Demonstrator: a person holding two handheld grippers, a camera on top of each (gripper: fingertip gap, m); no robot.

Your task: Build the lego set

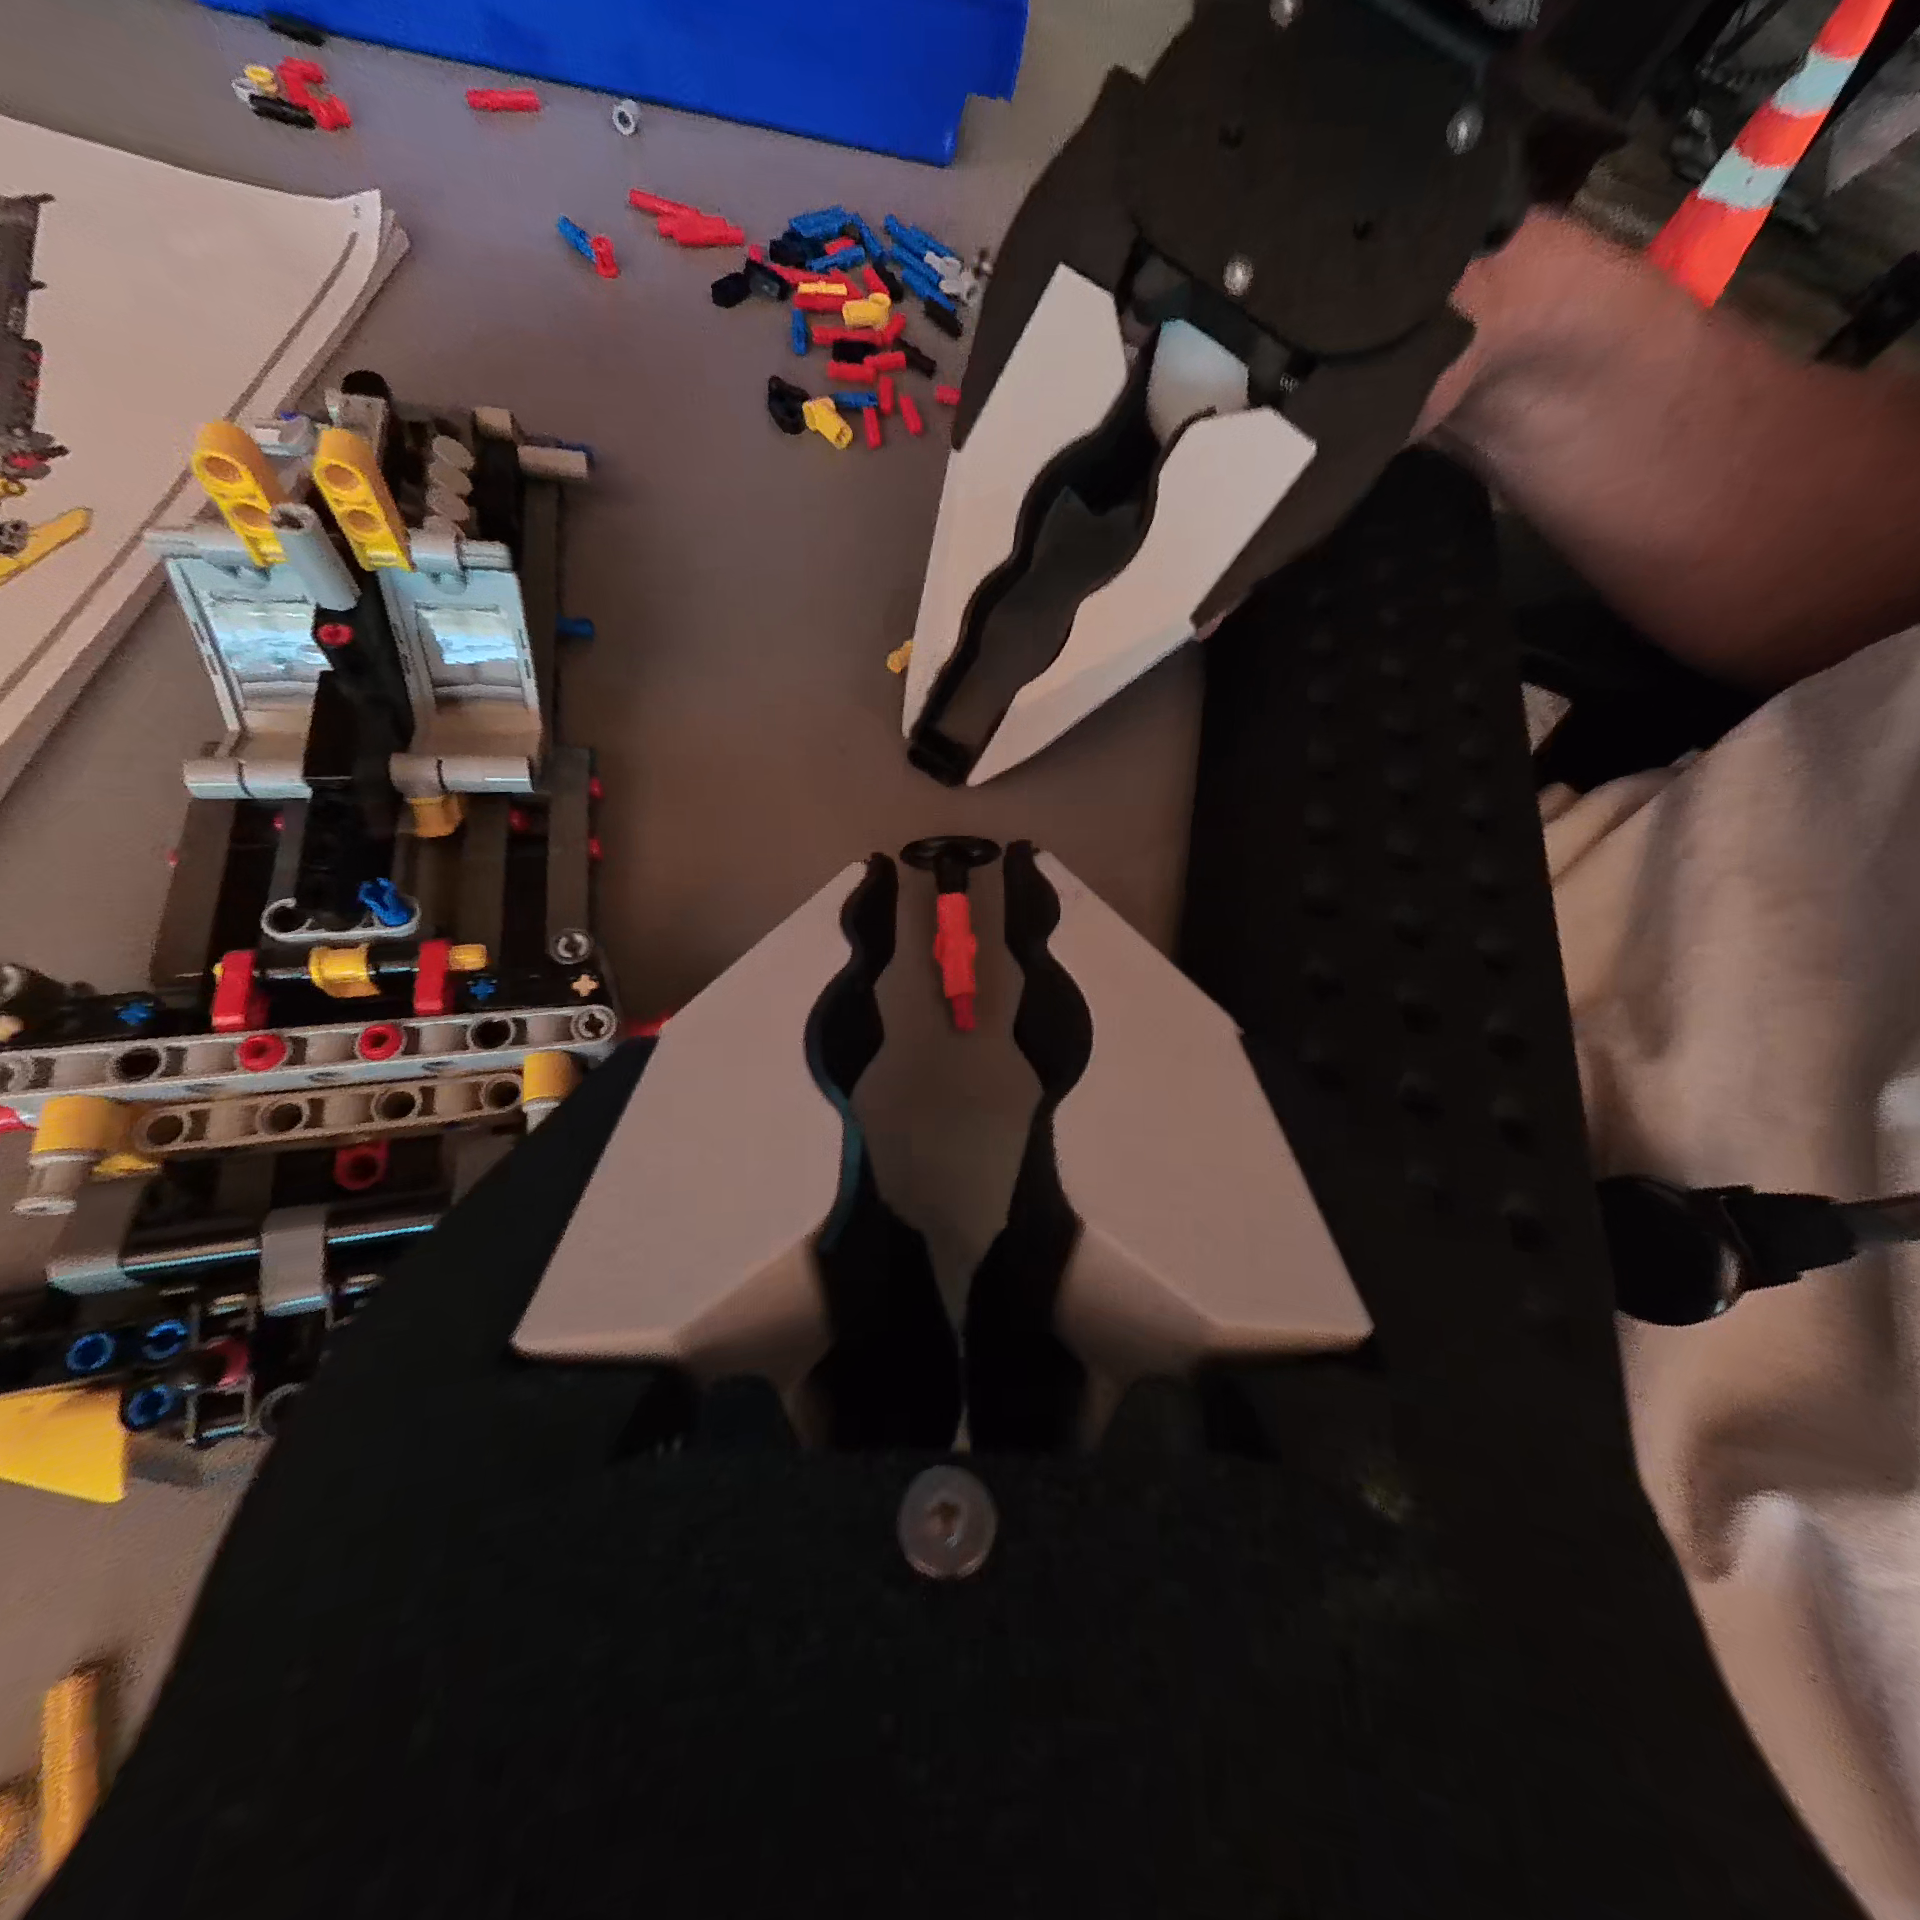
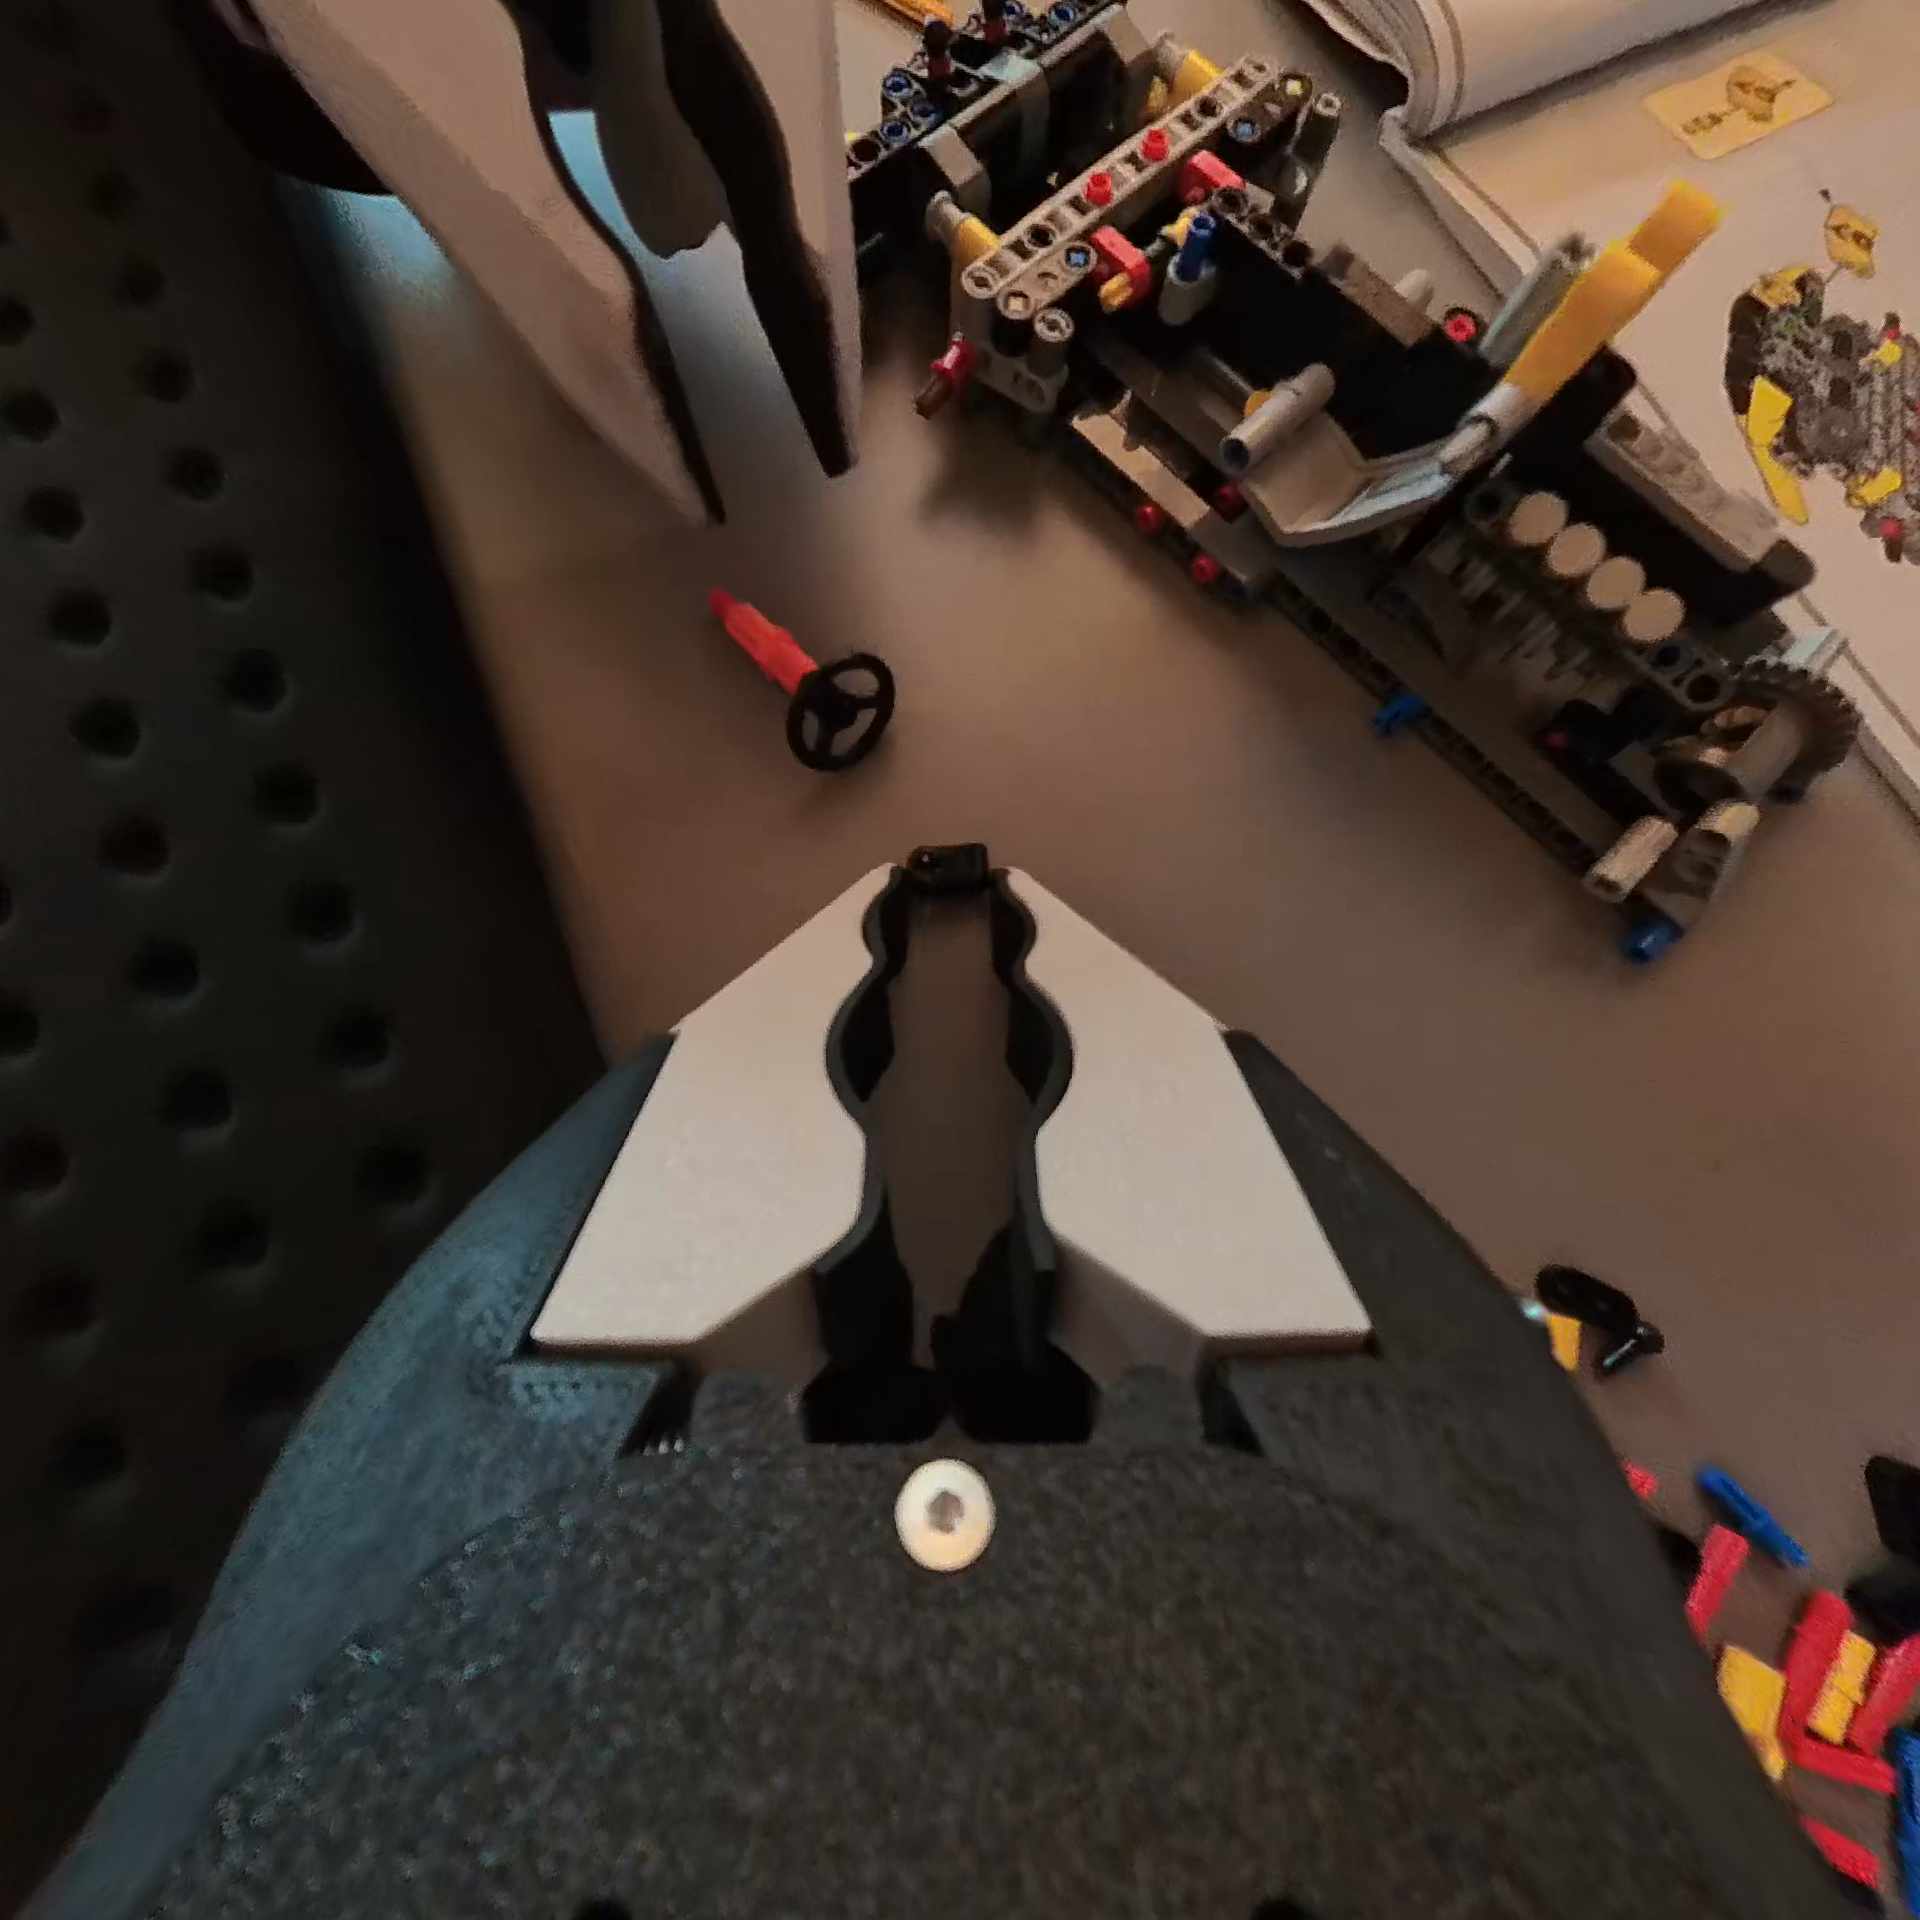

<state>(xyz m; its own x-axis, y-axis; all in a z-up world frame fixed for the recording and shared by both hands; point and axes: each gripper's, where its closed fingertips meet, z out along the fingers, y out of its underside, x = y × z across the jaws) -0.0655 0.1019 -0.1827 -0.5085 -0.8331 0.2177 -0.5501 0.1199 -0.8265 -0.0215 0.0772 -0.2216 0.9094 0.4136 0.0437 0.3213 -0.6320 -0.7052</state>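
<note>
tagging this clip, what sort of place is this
Probably a hobby or work table indoors: a half-built lego model, loose pieces in a pile and an open instruction booklet lie on the tabletop.

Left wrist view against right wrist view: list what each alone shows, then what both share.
Only the left wrist view: a blue mat at the top and a person's hand behind the right gripper. Only the right wrist view: the small black piece pinched in the right gripper's jaws, and the build's black gear. Both: the red axle with a black wheel, the partly built model, the instruction booklet, loose pieces.
</note>
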